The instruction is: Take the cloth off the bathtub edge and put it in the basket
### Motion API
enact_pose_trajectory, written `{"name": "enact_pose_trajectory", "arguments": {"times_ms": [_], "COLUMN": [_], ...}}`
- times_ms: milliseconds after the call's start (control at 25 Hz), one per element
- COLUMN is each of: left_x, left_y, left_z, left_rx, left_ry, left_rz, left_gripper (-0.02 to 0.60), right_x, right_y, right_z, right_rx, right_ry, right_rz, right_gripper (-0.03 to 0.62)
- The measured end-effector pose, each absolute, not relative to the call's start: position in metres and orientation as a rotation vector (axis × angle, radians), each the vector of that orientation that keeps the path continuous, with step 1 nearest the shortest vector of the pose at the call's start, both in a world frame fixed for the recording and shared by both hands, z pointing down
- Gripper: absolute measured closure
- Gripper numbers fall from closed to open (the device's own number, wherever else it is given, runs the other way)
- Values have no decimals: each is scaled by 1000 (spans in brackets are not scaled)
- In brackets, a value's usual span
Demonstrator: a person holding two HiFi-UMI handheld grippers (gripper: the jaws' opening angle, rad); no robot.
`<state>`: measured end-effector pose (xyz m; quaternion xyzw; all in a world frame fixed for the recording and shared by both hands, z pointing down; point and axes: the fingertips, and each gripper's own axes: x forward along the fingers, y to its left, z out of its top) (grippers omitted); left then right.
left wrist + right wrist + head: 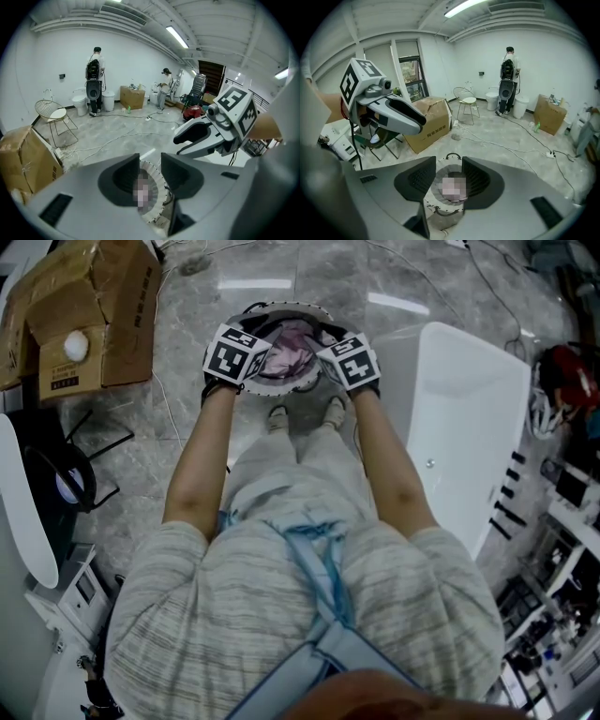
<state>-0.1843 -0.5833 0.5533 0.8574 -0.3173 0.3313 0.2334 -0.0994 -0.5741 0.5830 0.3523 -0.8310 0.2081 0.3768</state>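
The round white-rimmed basket (286,307) stands on the marble floor just ahead of the person's feet, with a pink and purple cloth (292,343) bunched inside. Both grippers hover right over it, the left gripper (246,367) at its left rim and the right gripper (342,367) at its right rim. Seen from the left gripper (150,164), the jaws stand slightly apart with only the basket rim (157,183) showing through the gap. The right gripper (449,168) likewise has a narrow empty gap above the basket (432,194). The white bathtub (469,418) lies to the right, with no cloth on its visible edge.
An open cardboard box (84,315) sits at the upper left and a black chair frame (66,474) stands to the left. Cables trail over the floor. Shelves and gear crowd the right edge (562,484). People stand far off by the back wall (96,79).
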Motion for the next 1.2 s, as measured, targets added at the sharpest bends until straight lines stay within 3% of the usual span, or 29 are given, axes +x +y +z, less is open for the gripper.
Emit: {"name": "enact_pose_trajectory", "arguments": {"times_ms": [880, 1080, 1200], "left_x": [-154, -151, -150], "left_y": [-573, -565, -561], "left_z": [433, 417, 413], "left_rx": [2603, 2652, 2663], "left_ry": [-834, -840, -840], "left_rz": [308, 266, 254], "left_gripper": [457, 554, 568], "right_x": [-115, -115, -115], "right_y": [-561, -551, -546], "right_z": [454, 437, 431], "right_rx": [997, 997, 996], "right_ry": [-2587, -2631, -2645], "right_rz": [496, 455, 445], "right_gripper": [448, 450, 450]}}
